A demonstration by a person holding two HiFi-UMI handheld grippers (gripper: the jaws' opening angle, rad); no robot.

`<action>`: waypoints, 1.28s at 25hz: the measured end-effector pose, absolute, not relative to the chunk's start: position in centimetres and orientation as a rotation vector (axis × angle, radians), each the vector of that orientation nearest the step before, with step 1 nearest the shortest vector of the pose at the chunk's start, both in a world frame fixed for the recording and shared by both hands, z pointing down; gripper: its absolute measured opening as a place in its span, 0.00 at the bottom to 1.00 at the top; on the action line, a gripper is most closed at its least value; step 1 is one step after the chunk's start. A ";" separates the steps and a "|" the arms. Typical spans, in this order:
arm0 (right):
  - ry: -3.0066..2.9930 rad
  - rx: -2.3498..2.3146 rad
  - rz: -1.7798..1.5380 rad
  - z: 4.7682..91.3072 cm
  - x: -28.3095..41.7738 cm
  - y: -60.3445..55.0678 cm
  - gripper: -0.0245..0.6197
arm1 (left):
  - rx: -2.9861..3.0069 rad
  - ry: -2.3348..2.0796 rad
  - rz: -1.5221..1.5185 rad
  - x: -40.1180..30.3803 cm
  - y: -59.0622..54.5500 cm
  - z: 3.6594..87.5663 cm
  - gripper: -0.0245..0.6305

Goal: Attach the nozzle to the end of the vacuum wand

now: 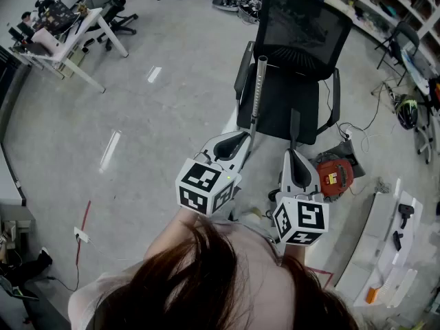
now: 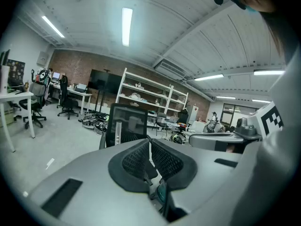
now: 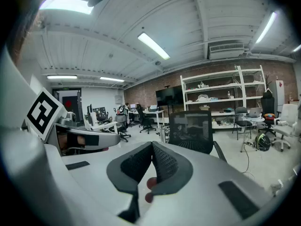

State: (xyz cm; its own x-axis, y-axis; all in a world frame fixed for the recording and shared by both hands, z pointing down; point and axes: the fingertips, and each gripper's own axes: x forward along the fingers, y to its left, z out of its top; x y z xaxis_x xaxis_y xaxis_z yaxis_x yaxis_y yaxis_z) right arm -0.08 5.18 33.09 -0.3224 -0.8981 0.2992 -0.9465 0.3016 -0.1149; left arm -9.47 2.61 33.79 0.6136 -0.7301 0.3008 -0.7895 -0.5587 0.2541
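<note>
Both sets of jaws were pressed together on nothing, left gripper [image 2: 149, 144] and right gripper [image 3: 152, 147] alike. The vacuum wand [image 1: 260, 91] stood upright beside the black office chair [image 1: 302, 29], upper middle of the head view. It looked like stiff, light, slick metal tube, so I'd grab it mid-shaft. Couldn't pick out the nozzle, and saw no containers close by.

No words, brands or numbers can be read. Black-and-white square markers are borne on the left cube [image 1: 206, 186], part of the left claw [image 1: 245, 136], and on the right cube [image 1: 300, 220], part of the right claw [image 1: 294, 151]. Only coded patterns are shown on them, no letters. A pale label [image 1: 335, 178] is seen on the red machine [image 1: 346, 165] on the floor, but its print is too small to be made out.
</note>
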 end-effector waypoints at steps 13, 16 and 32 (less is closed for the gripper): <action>-2.320 1.856 0.368 32.2 -5.0 1.3 0.08 | 2.514 -1.121 0.236 -16.2 -2.7 34.2 0.07; -2.301 1.874 0.362 32.2 -5.4 1.1 0.08 | 2.511 -1.114 0.234 -17.1 -3.6 34.4 0.07; -2.484 1.789 0.570 33.5 2.1 -5.6 0.08 | 2.460 -1.230 0.235 -11.0 -10.5 35.9 0.07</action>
